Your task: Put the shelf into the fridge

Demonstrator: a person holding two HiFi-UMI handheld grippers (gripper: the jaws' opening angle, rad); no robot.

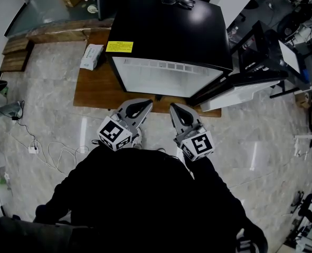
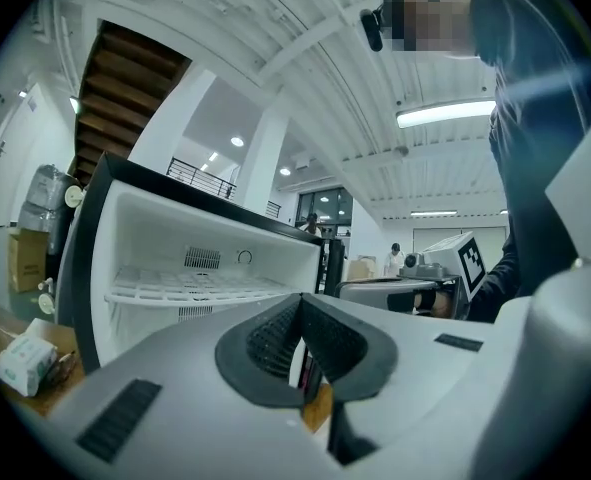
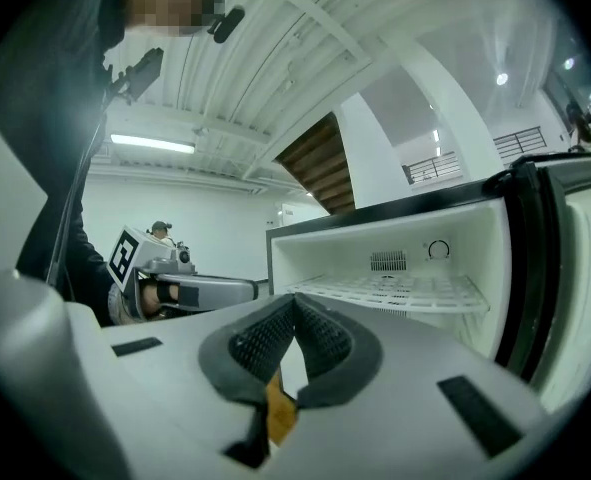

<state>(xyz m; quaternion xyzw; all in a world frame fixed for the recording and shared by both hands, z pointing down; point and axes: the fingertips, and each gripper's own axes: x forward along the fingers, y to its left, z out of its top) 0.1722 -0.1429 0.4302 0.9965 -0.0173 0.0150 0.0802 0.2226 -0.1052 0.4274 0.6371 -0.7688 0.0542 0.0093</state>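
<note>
A small black fridge [image 1: 166,30] stands on a low wooden platform [image 1: 95,91] with its door [image 1: 245,86] swung open to the right. A white wire shelf [image 2: 190,288] lies level inside the white compartment, also seen in the right gripper view as the shelf [image 3: 395,290]. Both grippers hover just in front of the opening, tips toward it. My left gripper [image 1: 144,104] is shut with nothing between its pads [image 2: 275,338]. My right gripper [image 1: 175,108] is shut and empty too, its pads [image 3: 320,343] pressed together.
A pair of glasses [image 1: 178,1] rests on the fridge top. A tissue pack [image 1: 92,56] lies on the platform to the fridge's left. A white cable [image 1: 50,152] trails over the marble floor at left. Desks and equipment crowd the right side.
</note>
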